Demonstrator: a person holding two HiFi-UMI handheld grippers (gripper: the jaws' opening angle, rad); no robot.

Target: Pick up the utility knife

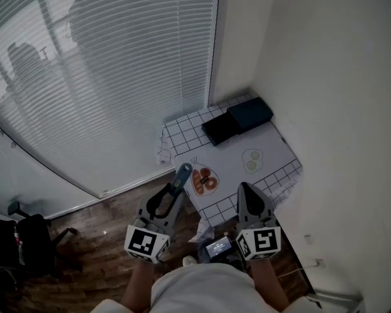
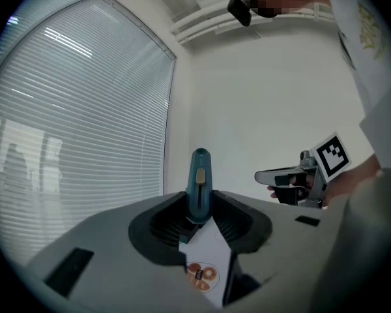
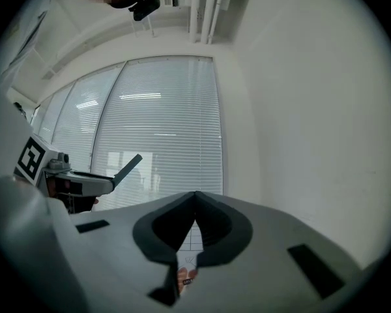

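Note:
The teal utility knife [image 1: 183, 173] is clamped by its rear end in my left gripper [image 1: 176, 191], raised well above the small table. Its tip sticks out forward past the jaws. In the left gripper view the knife [image 2: 200, 181] stands up between the dark pads, its yellow slider facing the camera, with my left gripper [image 2: 200, 217] shut on it. My right gripper [image 1: 246, 189] hovers level beside it, over the table's near edge. Its jaws meet at the tip [image 3: 195, 197] with nothing between them. The right gripper view also shows the knife [image 3: 129, 164] at the left.
Below is a small table under a black-gridded white cloth [image 1: 182, 132], with two dark flat boxes [image 1: 238, 120] at the back and printed pictures [image 1: 204, 181] near the front. Window blinds [image 1: 104, 77] run along the left, a white wall [image 1: 339, 96] along the right. A black chair [image 1: 26, 240] stands at the lower left.

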